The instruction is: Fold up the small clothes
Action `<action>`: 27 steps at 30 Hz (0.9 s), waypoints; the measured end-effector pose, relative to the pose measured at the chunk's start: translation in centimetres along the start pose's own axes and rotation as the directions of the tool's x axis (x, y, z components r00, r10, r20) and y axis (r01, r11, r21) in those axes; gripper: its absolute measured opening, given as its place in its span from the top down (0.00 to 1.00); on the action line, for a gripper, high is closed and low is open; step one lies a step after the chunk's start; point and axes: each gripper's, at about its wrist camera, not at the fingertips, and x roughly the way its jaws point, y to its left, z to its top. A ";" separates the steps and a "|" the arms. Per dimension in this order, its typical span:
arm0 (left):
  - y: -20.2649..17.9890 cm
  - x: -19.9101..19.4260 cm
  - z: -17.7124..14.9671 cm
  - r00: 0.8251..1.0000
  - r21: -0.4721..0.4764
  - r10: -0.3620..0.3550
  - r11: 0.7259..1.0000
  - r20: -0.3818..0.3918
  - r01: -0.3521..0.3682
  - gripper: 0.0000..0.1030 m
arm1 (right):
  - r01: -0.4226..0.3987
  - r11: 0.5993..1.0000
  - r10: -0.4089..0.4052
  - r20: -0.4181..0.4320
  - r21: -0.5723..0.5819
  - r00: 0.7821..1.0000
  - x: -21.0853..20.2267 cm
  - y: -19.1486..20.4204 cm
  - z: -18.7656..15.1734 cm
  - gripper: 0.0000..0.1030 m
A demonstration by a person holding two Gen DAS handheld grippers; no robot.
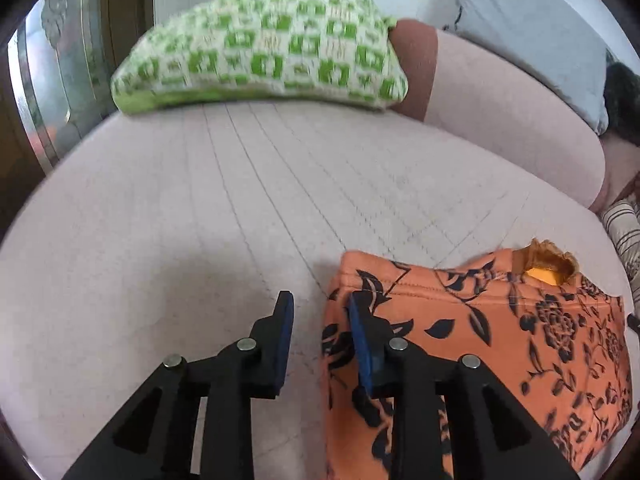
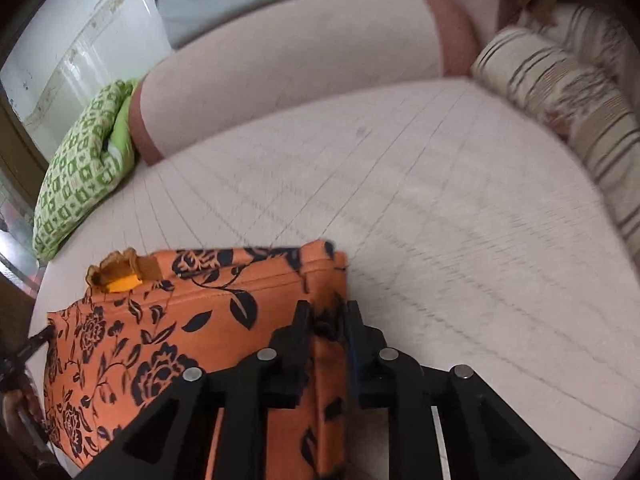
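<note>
My right gripper (image 2: 326, 316) is nearly closed, its jaws straddling the right-hand edge of the orange flowered garment (image 2: 168, 320); whether they pinch the cloth I cannot tell. My left gripper (image 1: 320, 312) stands open, one finger over the garment's left edge, the other over bare mattress (image 1: 200, 200). The garment lies flat at the near side of the mattress, seemingly folded once. I judge the next fold needs both corners pinched cleanly and lifted together, hems level. Beyond lie a green checked pillow (image 1: 260, 48), a pink bolster (image 2: 300, 60) and a striped cushion (image 2: 560, 100).
</note>
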 end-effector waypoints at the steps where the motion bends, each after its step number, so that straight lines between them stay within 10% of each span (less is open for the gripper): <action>1: 0.0 -0.9 0.1 1.000 -0.002 -0.017 1.000 0.009 0.017 0.72 | 0.002 1.000 -0.002 0.017 -0.003 1.000 -0.9 0.1 -0.1 0.81; 6: -1.5 -6.9 -2.8 0.994 0.039 -0.100 0.994 0.049 0.099 0.48 | -0.210 0.978 0.209 0.068 0.008 0.975 -7.8 2.5 -2.0 0.79; 8: -2.9 -8.7 -4.7 0.989 0.070 -0.138 0.988 0.046 0.135 0.47 | -0.328 0.945 0.327 0.030 0.019 0.945 -8.7 3.7 -4.1 0.61; 10: -3.9 -9.1 -6.6 0.989 0.104 -0.143 0.985 0.029 0.139 0.46 | -0.393 0.918 0.394 -0.010 0.050 0.919 -8.4 4.5 -6.8 0.19; 15: -3.0 -4.1 -9.6 0.990 0.103 0.006 0.995 -0.143 0.009 0.50 | -0.300 0.936 0.322 -0.106 0.184 0.941 -3.5 1.7 -11.5 0.26; 22: -2.2 -9.8 -10.8 0.989 0.054 -0.133 0.989 -0.059 0.137 0.48 | -0.392 0.915 0.393 0.012 0.098 0.920 -9.1 2.9 -11.5 0.23; 27: -1.8 -6.2 -13.5 0.988 0.077 -0.016 0.997 -0.154 0.028 0.43 | -0.359 0.898 0.384 -0.053 0.254 0.922 -5.7 -0.6 -14.0 0.29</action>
